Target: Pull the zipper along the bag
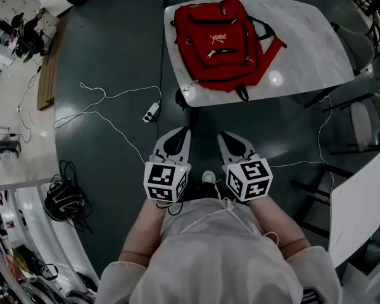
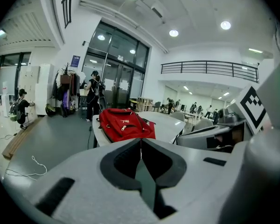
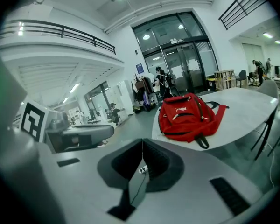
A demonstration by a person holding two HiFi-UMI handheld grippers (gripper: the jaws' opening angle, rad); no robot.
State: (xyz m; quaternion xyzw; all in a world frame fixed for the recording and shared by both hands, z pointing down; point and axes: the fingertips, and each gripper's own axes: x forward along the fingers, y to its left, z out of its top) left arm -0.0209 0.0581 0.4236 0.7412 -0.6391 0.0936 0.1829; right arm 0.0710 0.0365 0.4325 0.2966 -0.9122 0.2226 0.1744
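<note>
Head view, with both gripper views – I am watching the person standing on the dark floor (image 1: 101, 56), short of the table (image 1: 310, 37), with both tools held close in front of the torso. The left gripper (image 1: 185, 130) is pointing toward the table edge; in its own view its jaws (image 2: 141, 142) are pressing tip to tip, with nothing between them. The right gripper (image 1: 223, 134) is lying just beside it, the two apart, and its jaws (image 3: 143, 143) are likewise meeting at the tips and carrying nothing. The red backpack (image 1: 223, 43) – the task's bag – is lying flat on the pale tabletop near the table's left end, well apart from both grippers; it is showing ahead in the left gripper view (image 2: 125, 124) and the right gripper view (image 3: 189, 115). A pale zipper pull (image 1: 211, 55) is resting on its front panel. A white power strip (image 1: 151, 112) and a thin white cable (image 1: 107, 97) are lying on the floor left of the table
</note>
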